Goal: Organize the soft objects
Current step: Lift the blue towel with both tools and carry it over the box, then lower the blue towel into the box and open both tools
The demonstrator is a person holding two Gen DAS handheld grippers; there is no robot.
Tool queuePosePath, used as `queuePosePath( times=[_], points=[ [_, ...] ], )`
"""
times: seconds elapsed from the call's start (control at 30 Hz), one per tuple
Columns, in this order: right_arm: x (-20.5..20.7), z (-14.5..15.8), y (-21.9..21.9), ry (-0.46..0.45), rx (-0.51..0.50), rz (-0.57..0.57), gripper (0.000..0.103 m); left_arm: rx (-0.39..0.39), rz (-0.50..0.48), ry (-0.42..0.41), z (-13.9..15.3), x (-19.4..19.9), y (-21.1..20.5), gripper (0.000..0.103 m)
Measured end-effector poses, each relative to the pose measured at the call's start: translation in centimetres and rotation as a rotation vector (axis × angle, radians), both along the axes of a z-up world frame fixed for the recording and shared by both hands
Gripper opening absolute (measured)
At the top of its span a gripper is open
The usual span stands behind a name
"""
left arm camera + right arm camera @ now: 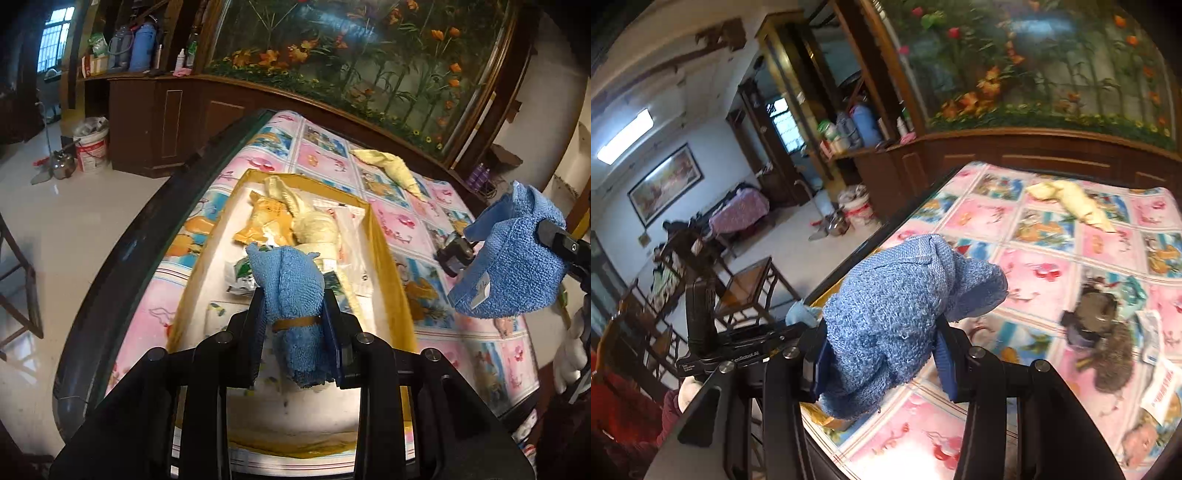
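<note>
My left gripper (pixel 295 317) is shut on a rolled blue towel (pixel 295 295) bound with a rubber band, held above the open yellow-rimmed box (pixel 384 258). The box holds a cream cloth (pixel 317 225), an orange packet (pixel 264 221) and plastic bags. My right gripper (pixel 882 354) is shut on a second blue towel (pixel 897 317), held above the table's left part; it also shows in the left wrist view (pixel 509 266) to the right of the box. A yellow cloth (pixel 388 162) lies on the table behind the box, and it also shows in the right wrist view (pixel 1071 203).
The table has a pink patterned cover (pixel 1034 266) and a dark rim (pixel 122 258). A dark fuzzy object (pixel 1100 332) and papers (pixel 1160 384) lie at its right. A wooden cabinet (pixel 177 125), a white bucket (pixel 92 147) and a kettle stand on the floor to the left.
</note>
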State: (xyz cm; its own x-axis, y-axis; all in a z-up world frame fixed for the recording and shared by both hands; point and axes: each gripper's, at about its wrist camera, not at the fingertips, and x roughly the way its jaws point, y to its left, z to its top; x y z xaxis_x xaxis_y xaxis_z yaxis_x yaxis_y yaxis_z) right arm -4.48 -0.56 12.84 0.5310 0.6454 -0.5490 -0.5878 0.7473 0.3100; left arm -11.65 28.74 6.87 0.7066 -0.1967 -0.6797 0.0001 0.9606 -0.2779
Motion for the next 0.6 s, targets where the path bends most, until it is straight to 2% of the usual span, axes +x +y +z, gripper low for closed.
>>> queuePosePath(
  times=[0.07, 0.37, 0.47, 0.6],
  points=[
    [0.5, -1.1, 2.2, 0.032, -0.022, 0.038, 0.046, 0.042, 0.015, 0.003, -0.4, 0.4, 0.0, 0.028],
    [-0.1, -7.2, 10.4, 0.166, -0.198, 0.220, 0.046, 0.102, 0.064, 0.051, -2.5, 3.3, 0.7, 0.029],
    [-0.6, -8.7, 11.8, 0.181, -0.274, 0.241, 0.046, 0.096, 0.071, 0.061, -2.9, 3.8, 0.8, 0.037],
    [-0.4, -10.5, 12.8, 0.207, -0.322, 0.231, 0.047, 0.109, 0.087, 0.044, -2.4, 3.5, 0.7, 0.040]
  ],
)
